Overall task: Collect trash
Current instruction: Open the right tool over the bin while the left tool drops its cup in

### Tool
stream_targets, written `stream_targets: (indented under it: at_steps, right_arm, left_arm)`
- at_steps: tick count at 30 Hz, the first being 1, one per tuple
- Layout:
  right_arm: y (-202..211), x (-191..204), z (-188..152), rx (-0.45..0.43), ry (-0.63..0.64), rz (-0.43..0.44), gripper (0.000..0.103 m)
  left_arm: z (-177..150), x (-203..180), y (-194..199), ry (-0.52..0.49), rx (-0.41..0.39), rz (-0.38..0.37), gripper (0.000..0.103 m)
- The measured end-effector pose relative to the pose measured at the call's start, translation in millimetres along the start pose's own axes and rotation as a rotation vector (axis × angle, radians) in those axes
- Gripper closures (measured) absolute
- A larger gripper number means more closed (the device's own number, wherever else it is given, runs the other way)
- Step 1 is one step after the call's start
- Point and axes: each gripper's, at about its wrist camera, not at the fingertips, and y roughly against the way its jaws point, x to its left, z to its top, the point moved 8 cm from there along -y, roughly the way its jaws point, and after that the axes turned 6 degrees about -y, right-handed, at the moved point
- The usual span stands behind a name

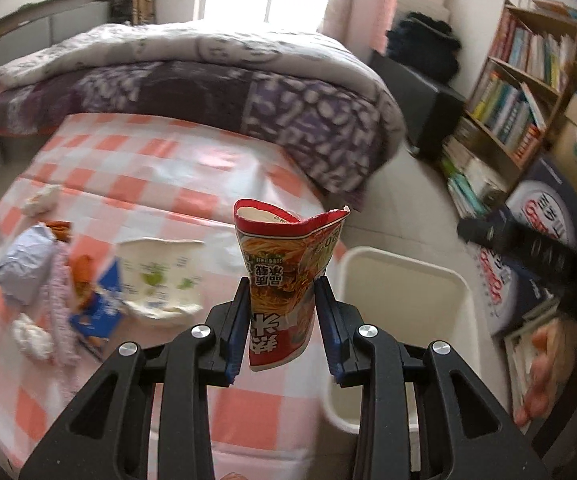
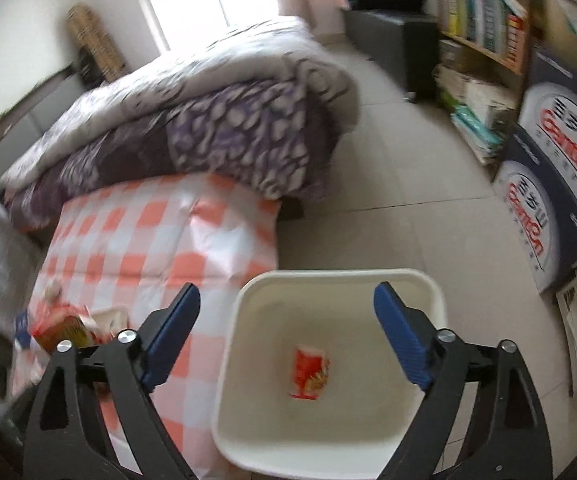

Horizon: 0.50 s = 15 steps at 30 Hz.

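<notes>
My left gripper (image 1: 282,312) is shut on a crushed red noodle cup (image 1: 284,276) and holds it above the checked bed edge, just left of the white bin (image 1: 404,280). More trash lies on the bed at the left: a white paper cup (image 1: 160,284), a crumpled silver bag (image 1: 26,264), a blue carton (image 1: 100,312), tissues (image 1: 30,336). My right gripper (image 2: 286,332) is open and empty, above the white bin (image 2: 328,456). A red packet (image 2: 309,372) lies in the bin's bottom.
A folded purple and white quilt (image 1: 216,92) covers the far bed. A bookshelf (image 1: 524,76) and stacked printed boxes (image 2: 560,184) stand at the right on the tiled floor (image 2: 428,184). The right hand and its gripper (image 1: 528,252) show at the right of the left wrist view.
</notes>
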Motion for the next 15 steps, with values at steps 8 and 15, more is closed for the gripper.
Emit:
stream_targets:
  at_steps: [8,15]
  right_arm:
    - [2.2,-46.3,27.2,-0.024,-0.145,-0.025,0.014]
    - [1.8,-64.3,35.1,-0.021,-0.196,-0.026,0.013]
  left_arm:
    - [-12.3,-45.1,-27.2,-0.027,0.081,-0.093,0.068]
    - [-19.8,-76.5,-40.3,-0.045,0.124,-0.175,0.062]
